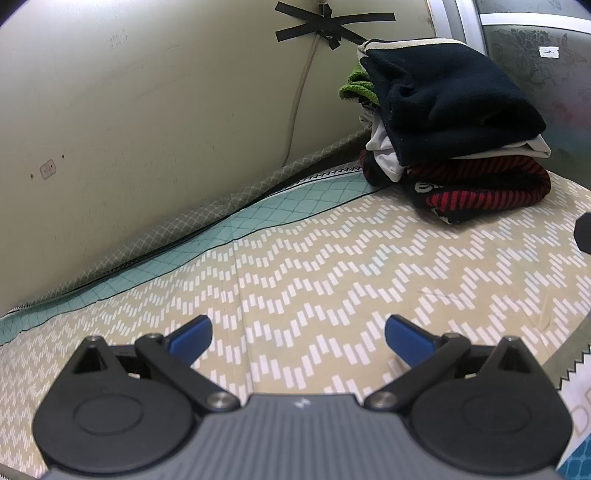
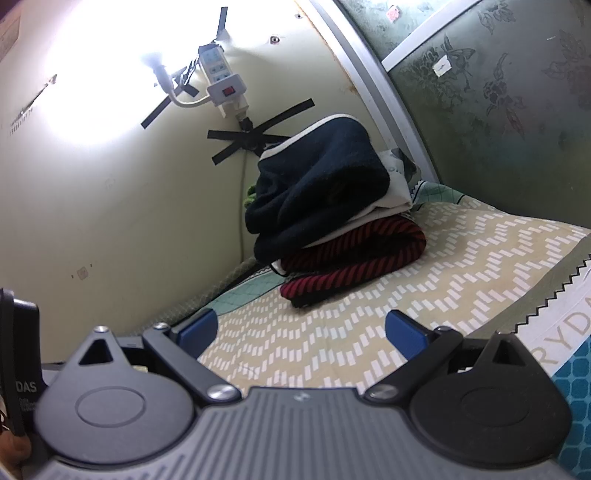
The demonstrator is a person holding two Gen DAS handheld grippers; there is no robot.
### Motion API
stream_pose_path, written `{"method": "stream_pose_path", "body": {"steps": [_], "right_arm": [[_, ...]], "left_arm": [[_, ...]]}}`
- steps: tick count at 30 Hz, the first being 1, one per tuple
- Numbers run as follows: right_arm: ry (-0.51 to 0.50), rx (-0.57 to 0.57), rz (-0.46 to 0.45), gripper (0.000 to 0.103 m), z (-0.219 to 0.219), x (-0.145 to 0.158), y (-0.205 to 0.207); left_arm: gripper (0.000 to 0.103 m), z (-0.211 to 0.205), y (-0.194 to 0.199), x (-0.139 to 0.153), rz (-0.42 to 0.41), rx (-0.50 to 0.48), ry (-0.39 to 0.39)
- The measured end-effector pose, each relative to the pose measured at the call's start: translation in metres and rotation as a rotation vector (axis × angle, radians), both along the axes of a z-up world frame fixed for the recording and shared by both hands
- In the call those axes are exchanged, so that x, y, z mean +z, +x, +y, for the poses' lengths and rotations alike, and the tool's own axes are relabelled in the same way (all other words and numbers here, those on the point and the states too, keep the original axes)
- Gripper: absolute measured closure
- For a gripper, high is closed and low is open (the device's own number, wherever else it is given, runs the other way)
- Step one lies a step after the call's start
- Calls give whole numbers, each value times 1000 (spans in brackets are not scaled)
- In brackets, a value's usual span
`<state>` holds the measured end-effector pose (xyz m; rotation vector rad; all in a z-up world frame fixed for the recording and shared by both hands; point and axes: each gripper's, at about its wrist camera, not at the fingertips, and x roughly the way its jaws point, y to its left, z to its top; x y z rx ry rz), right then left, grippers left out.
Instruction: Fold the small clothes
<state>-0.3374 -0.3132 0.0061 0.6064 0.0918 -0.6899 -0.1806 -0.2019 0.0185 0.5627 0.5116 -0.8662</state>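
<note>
A stack of folded clothes [image 1: 454, 129] sits at the far right corner of the bed, against the wall. A dark navy garment [image 1: 443, 96] lies on top, a white one under it, a red-and-black striped one [image 1: 480, 188] at the bottom, and a green one [image 1: 356, 86] behind. The stack also shows in the right wrist view [image 2: 325, 206]. My left gripper [image 1: 298, 334] is open and empty above the zigzag sheet [image 1: 332, 258]. My right gripper [image 2: 301, 328] is open and empty, short of the stack.
The cream wall [image 1: 147, 110] runs along the left, with a taped cable [image 1: 325, 26]. A power strip [image 2: 221, 77] and a bright lamp [image 2: 155, 62] hang on it. A patterned glass panel [image 2: 498, 110] stands behind the bed. A printed cloth edge [image 2: 554, 314] lies at right.
</note>
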Motion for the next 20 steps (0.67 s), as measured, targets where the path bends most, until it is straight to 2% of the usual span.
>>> {"method": "stream_pose_path", "body": {"steps": [20], "right_arm": [[0,1,-2,11,0,0,-1]], "left_arm": [[0,3,-2,5,0,-15,-15]]}}
